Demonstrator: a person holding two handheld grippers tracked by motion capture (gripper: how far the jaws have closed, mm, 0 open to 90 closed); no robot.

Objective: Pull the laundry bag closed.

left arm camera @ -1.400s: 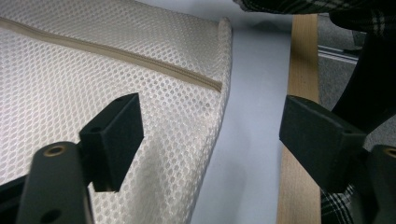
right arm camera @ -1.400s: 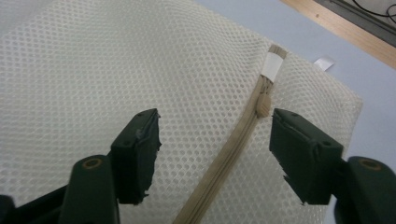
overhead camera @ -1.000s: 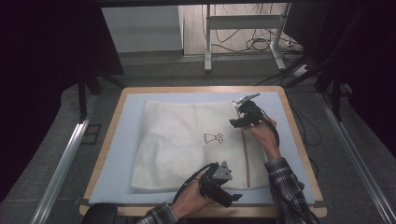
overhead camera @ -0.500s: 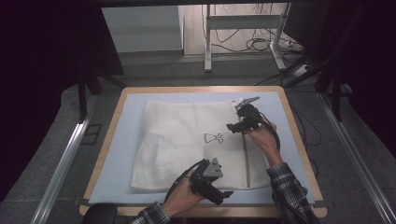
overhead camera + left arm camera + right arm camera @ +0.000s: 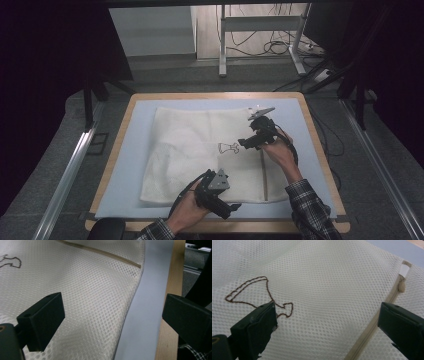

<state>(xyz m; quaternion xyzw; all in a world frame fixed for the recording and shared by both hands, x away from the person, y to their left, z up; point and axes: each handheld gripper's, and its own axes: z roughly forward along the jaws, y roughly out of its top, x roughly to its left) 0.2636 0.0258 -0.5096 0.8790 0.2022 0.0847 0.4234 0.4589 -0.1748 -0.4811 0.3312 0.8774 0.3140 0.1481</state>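
A white mesh laundry bag [image 5: 200, 150] lies flat on the blue-grey mat [image 5: 135, 150], with a brown stitched outline [image 5: 228, 148] and a beige zipper [image 5: 263, 172] near its right side. My right gripper [image 5: 248, 141] hovers open just right of the outline. In the right gripper view its jaws [image 5: 328, 322] span the mesh between the outline [image 5: 259, 293] and the zipper [image 5: 372, 327], whose pull [image 5: 403, 277] sits at the far end. My left gripper [image 5: 231, 209] is open at the bag's near edge. Between the left gripper's [image 5: 113, 315] fingertips lies the bag's near right corner [image 5: 120, 302].
The mat covers a table with a wooden rim [image 5: 320, 150], seen also as the wooden rim [image 5: 172, 285] in the left gripper view. Metal rails [image 5: 70, 170] run along both sides. A desk frame and cables [image 5: 270, 45] stand beyond the far edge.
My left gripper has slid left along the bag's near edge. My right gripper has come a little nearer and to the left, toward the stitched outline. Both have stayed open.
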